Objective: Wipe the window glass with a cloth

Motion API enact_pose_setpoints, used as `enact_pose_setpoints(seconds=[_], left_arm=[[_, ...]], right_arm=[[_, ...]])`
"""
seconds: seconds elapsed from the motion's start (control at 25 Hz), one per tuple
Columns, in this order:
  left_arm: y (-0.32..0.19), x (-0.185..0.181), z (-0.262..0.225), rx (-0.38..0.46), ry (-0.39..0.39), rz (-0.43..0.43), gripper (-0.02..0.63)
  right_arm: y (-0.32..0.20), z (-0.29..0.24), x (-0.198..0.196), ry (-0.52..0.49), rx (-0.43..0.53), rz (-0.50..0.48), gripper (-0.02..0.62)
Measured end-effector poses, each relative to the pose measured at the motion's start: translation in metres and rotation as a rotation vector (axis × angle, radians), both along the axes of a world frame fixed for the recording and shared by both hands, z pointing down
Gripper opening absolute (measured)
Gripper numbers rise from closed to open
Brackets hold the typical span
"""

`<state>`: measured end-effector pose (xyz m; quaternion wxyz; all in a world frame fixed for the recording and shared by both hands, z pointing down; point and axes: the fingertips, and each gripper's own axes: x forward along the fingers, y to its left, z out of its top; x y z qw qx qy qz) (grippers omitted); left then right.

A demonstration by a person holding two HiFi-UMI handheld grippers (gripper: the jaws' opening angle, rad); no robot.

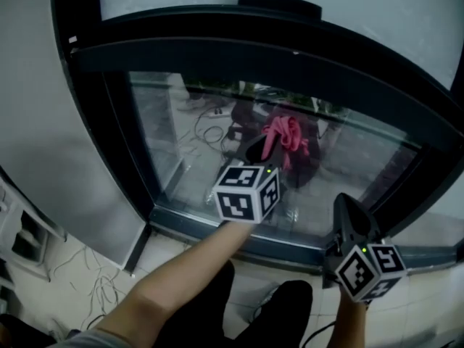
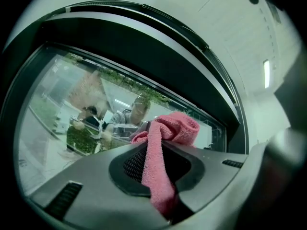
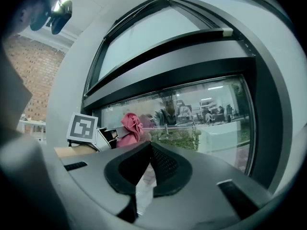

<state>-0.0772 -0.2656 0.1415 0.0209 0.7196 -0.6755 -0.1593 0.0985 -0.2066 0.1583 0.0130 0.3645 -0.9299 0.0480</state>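
Note:
A pink cloth is bunched against the lower pane of window glass. My left gripper is shut on the pink cloth, which sticks out past its jaws and presses on the window glass. The right gripper hangs lower, to the right, near the window's bottom frame; its jaws meet with nothing between them. From the right gripper view the pink cloth and left gripper show at the left, against the window glass.
A thick black window frame surrounds the pane, with a dark crossbar above and a bottom rail close to my arms. A white wall lies to the left. Loose cables trail on the tiled floor below.

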Motion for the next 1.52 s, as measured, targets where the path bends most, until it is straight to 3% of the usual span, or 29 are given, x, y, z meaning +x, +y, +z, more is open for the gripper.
enact_pose_setpoints(seconds=[0.92, 1.52], left_arm=[[0.079, -0.212, -0.004, -0.018, 0.009, -0.291, 0.058], [0.114, -0.317, -0.001, -0.043, -0.017, -0.425, 0.058]], right_arm=[[0.031, 0.009, -0.175, 0.001, -0.026, -0.267, 0.005], [0.054, 0.022, -0.263, 0.022, -0.052, -0.383, 0.005]])
